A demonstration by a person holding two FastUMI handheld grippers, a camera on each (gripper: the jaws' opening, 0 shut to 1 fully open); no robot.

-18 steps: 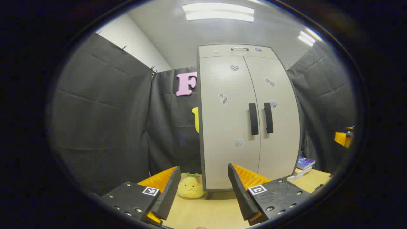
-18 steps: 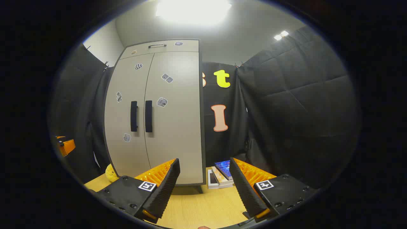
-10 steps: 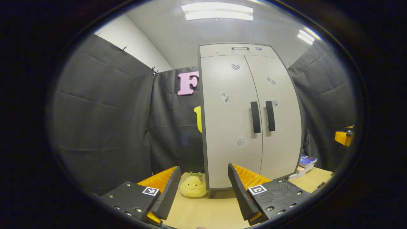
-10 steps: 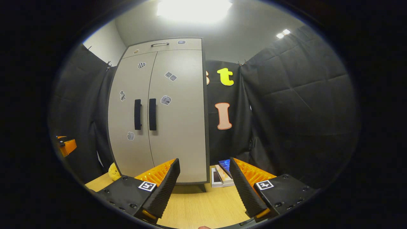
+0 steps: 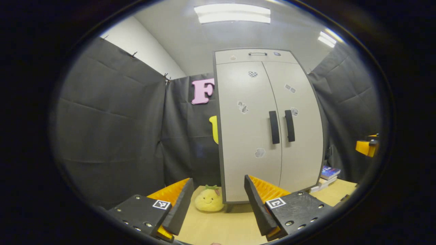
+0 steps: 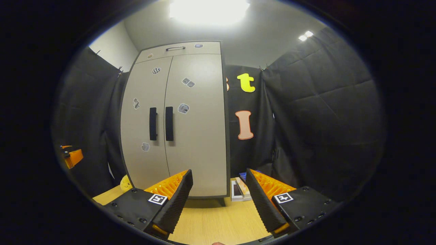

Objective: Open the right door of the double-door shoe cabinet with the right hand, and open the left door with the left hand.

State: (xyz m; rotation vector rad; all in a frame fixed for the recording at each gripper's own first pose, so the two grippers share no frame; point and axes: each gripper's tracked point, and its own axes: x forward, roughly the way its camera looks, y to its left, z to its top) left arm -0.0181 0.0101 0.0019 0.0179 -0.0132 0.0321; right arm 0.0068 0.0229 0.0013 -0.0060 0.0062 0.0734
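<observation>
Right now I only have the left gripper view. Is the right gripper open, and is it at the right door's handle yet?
Observer: The right gripper is open, with nothing between its fingers.
Operator: At the handle?
Observer: No. The right door handle sits well ahead, up and to the left of the gap between its fingers.
Operator: What is straight ahead of it?
Observer: A stack of books lying on the table, just past the cabinet's right side.
</observation>
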